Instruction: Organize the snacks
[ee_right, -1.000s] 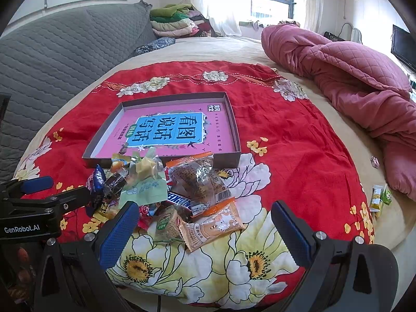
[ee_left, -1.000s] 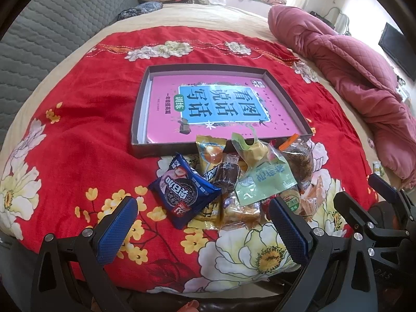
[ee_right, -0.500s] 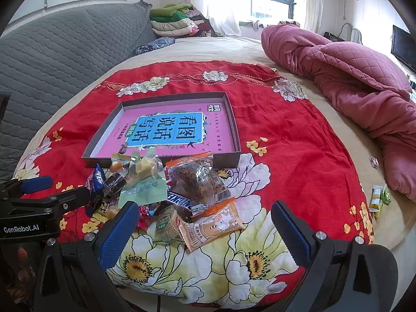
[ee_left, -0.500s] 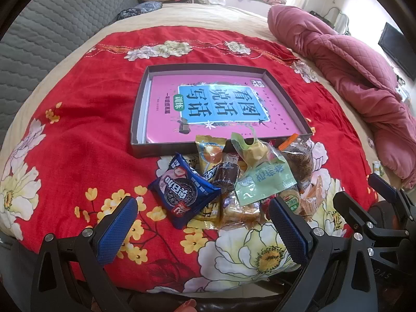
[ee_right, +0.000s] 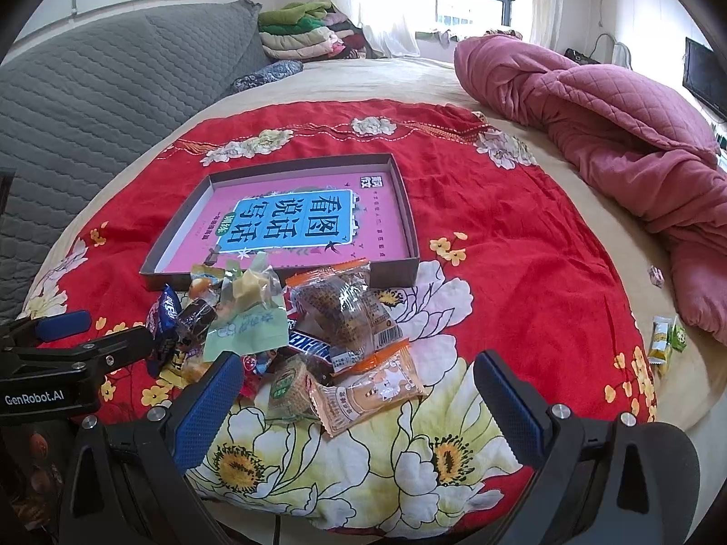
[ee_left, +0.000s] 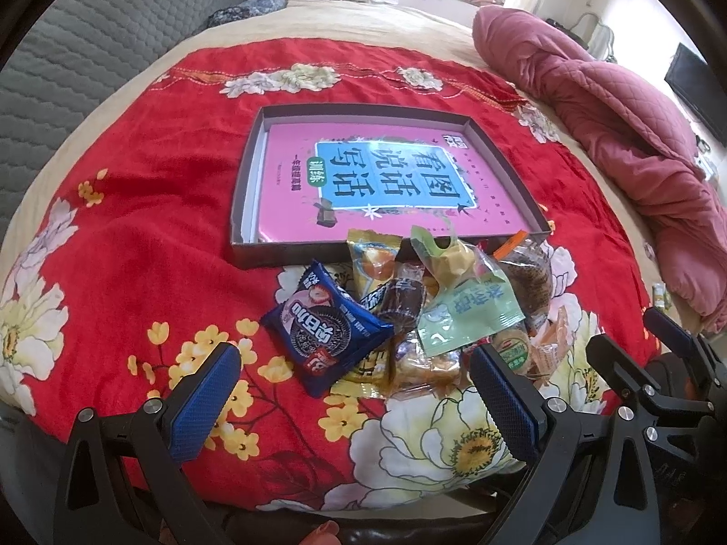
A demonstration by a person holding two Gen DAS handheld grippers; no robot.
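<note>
Left wrist view: hovering low over the near edge of the red flowered bedspread (ee_left: 136,236), the left gripper (ee_left: 359,395) spread wide and holding nothing. Lying just ahead of its blue pads, a heap of wrapped snacks (ee_left: 427,313), with a dark blue cookie packet (ee_left: 325,327) at the left side of the heap and a pale green sachet (ee_left: 468,313) resting on top. Sitting directly behind the heap, touching it or nearly so, a shallow dark cardboard box tray (ee_left: 247,195) with a pink book cover lying flat inside.

Right wrist view: hanging over the same spread, the right gripper (ee_right: 354,395) also released and grasping nothing. Lying between and just beyond its pads, an orange-edged cake packet (ee_right: 372,390); behind that, a clear packet with a brown cake (ee_right: 341,309). Showing at the left edge, the left gripper, close beside the heap. Lying well apart at the right on the beige sheet, two small green-yellow packets (ee_right: 665,338). Bunched along the right side of the bed, a pink quilted blanket (ee_right: 613,136).
</note>
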